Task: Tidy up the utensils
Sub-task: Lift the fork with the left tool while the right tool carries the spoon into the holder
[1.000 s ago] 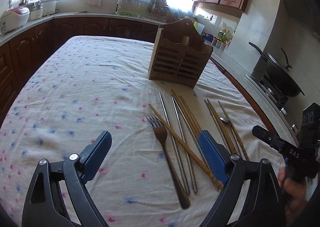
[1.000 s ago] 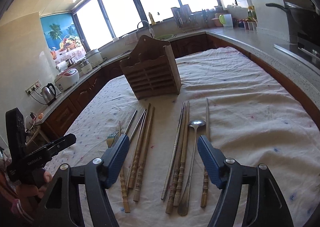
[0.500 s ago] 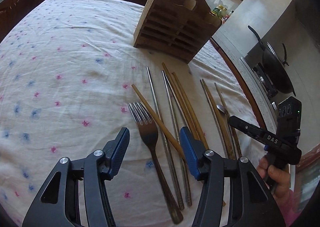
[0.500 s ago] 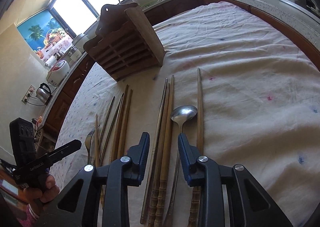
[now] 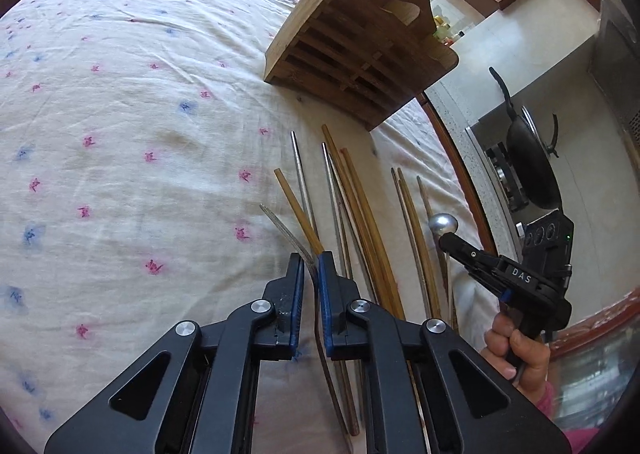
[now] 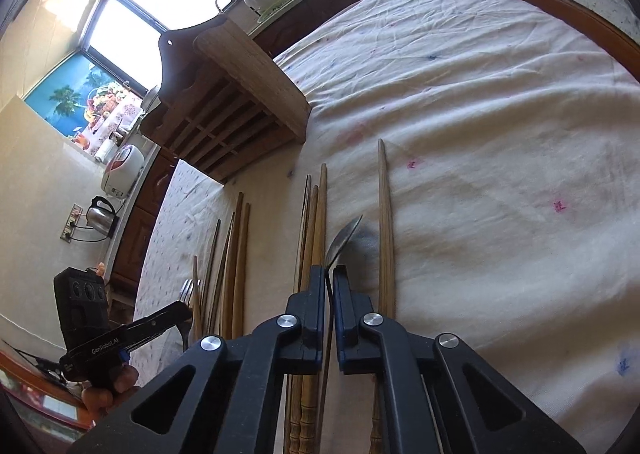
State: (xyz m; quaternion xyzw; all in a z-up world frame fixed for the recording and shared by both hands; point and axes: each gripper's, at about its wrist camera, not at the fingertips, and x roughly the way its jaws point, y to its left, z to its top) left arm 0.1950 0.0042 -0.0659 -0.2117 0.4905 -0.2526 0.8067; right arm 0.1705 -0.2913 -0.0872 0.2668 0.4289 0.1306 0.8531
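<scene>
My left gripper [image 5: 311,260] is shut on the metal fork [image 5: 287,230], gripped at its neck with the tines pointing forward and turned on edge. My right gripper [image 6: 329,273] is shut on the metal spoon [image 6: 343,238], gripped at its neck with the bowl tilted up. Several wooden chopsticks [image 5: 362,213] and metal chopsticks [image 5: 301,177] lie in rows on the cloth beside both. The slatted wooden utensil holder [image 5: 360,65] stands beyond them, and shows in the right wrist view [image 6: 236,93] too. The right gripper's body [image 5: 504,278] shows in the left wrist view.
A white floral tablecloth [image 5: 120,133] covers the table. A black wok [image 5: 528,165] sits on a stove past the table's right edge. A kettle [image 6: 102,215] and rice cooker [image 6: 122,169] stand on the far counter.
Both grippers have moved lower and closed: the left on the fork, the right on the spoon. Fork and spoon are turned on edge.
</scene>
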